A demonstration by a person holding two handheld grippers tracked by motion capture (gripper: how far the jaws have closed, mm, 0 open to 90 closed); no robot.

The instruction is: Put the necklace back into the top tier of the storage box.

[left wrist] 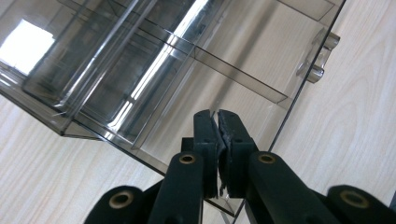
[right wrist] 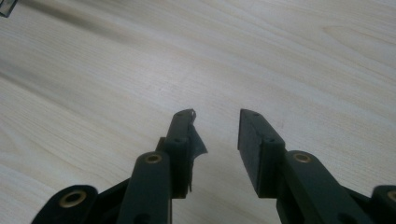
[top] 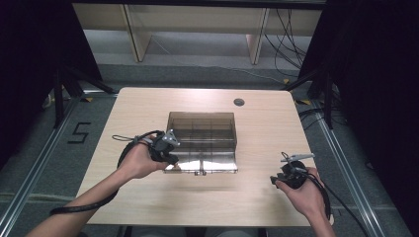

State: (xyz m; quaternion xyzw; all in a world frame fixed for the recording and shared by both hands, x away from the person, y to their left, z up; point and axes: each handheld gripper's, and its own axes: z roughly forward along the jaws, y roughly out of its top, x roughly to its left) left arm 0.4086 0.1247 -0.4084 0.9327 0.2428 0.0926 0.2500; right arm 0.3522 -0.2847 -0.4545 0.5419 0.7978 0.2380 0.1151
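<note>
Pale wooden table (top: 148, 108); a clear divided box (top: 202, 143) lies at its centre, a round grommet (top: 239, 102) near its far edge.

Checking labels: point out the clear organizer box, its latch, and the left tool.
clear organizer box (top: 201, 129): high view, a middle divider.
latch (left wrist: 319, 72): left gripper view, the clasp knob.
left tool (left wrist: 218, 122): left gripper view, between its closed tips.

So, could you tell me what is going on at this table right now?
A person works at a wooden table with a gripper in each hand. The left gripper is shut on the near wall of a clear smoky plastic organiser box with divided compartments, which sits mid-table. The right gripper is open over bare wood, off to the right, holding nothing.
</note>
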